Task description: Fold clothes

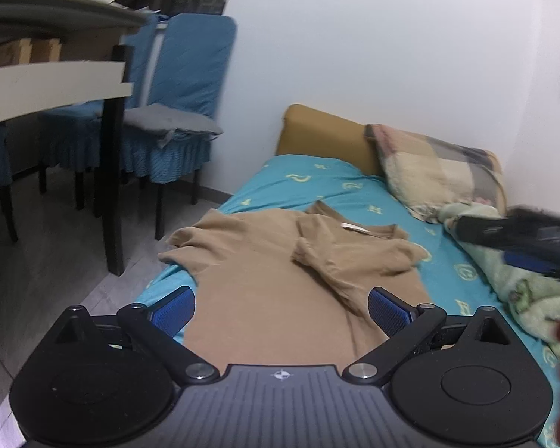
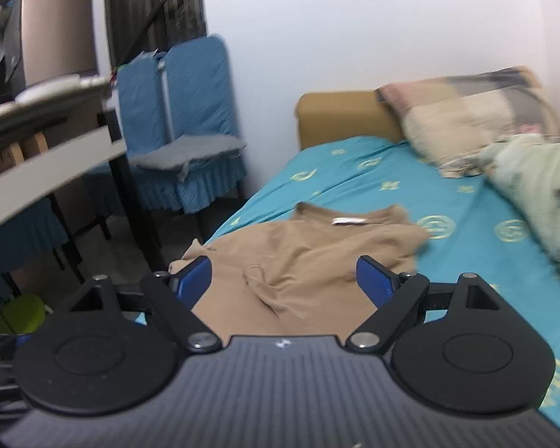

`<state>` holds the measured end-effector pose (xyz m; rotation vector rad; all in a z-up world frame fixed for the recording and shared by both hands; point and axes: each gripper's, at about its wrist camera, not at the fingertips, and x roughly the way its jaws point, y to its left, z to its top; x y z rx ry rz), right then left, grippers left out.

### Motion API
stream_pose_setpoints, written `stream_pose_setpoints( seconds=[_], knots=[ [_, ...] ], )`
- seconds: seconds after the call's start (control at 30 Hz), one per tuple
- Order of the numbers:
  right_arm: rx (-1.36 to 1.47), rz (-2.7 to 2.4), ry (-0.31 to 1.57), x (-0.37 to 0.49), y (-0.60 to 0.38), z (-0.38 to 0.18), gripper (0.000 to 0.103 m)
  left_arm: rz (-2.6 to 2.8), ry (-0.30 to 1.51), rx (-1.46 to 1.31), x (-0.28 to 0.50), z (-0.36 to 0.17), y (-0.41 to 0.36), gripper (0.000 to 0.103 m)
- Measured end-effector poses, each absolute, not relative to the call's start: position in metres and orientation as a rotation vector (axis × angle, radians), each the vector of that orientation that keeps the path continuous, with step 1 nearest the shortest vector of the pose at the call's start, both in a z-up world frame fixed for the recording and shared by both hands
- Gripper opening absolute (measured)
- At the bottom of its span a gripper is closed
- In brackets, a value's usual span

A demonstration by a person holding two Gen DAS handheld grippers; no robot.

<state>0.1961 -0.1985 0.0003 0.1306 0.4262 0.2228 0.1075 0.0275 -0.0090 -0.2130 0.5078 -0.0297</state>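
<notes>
The tan shirt (image 1: 280, 272) lies lengthwise, collar far, just ahead of both spread, empty grippers, left gripper (image 1: 282, 311) and right gripper (image 2: 283, 280) about equally near.

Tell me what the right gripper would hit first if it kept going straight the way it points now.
Probably the tan cotton T-shirt spread on the turquoise patterned bedsheet. The right gripper is open, empty and tilted downward over the shirt. Depth is unclear, but nothing else shows between them.
</notes>
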Motion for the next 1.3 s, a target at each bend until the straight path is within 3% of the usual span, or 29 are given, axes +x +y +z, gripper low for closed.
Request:
stream_pose_setpoints(
  seconds=[0.33, 0.57, 1.3],
  knots=[
    [0.163, 0.125, 0.396, 0.076, -0.246, 0.010, 0.086, -0.151, 0.499, -0.191, 0.030, 0.015, 0.001, 0.101],
    [0.214, 0.118, 0.363, 0.071, -0.261, 0.008, 0.086, -0.149, 0.481, -0.087, 0.017, 0.012, -0.028, 0.101],
    [0.293, 0.099, 0.397, 0.066, -0.278, 0.008, 0.086, -0.095, 0.574, -0.137, 0.040, -0.004, -0.036, 0.101]
  ],
)
